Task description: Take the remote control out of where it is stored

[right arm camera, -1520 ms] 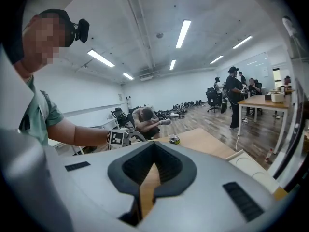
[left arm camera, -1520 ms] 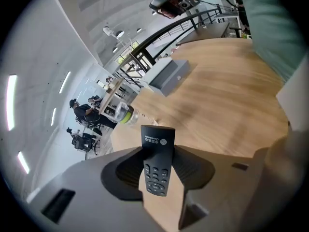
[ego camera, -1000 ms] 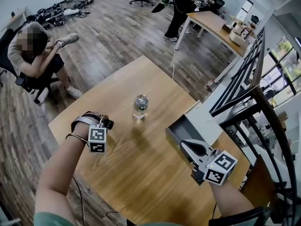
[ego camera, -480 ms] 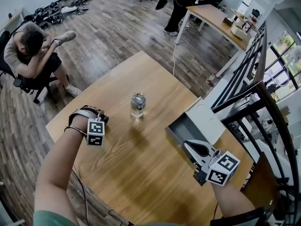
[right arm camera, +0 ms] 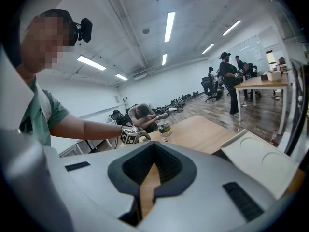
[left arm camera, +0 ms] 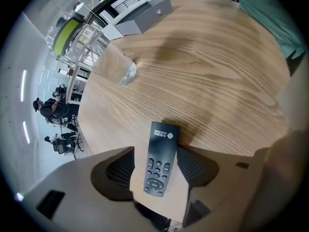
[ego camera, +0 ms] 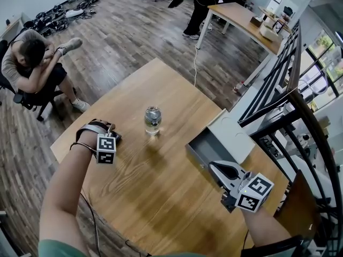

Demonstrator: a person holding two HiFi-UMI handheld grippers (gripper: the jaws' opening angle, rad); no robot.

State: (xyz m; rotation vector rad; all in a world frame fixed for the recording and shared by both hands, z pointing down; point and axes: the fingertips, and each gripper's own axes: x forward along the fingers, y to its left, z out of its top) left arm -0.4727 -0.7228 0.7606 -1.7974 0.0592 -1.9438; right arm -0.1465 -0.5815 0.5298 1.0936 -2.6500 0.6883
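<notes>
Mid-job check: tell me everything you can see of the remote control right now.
The remote control is a slim, dark bar that looks like plastic. It has a small logo with pale print at its far end and a cluster of rounded buttons with a round pad at its near end. It lies flat and face up on the wooden table, lengthwise between the jaws of the left gripper. Those jaws are opening and their pads no longer seem to press on it.

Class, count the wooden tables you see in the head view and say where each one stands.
2. The near table carries the water bottle; the far table stands at the upper right. Others may lie outside the frame.
</notes>
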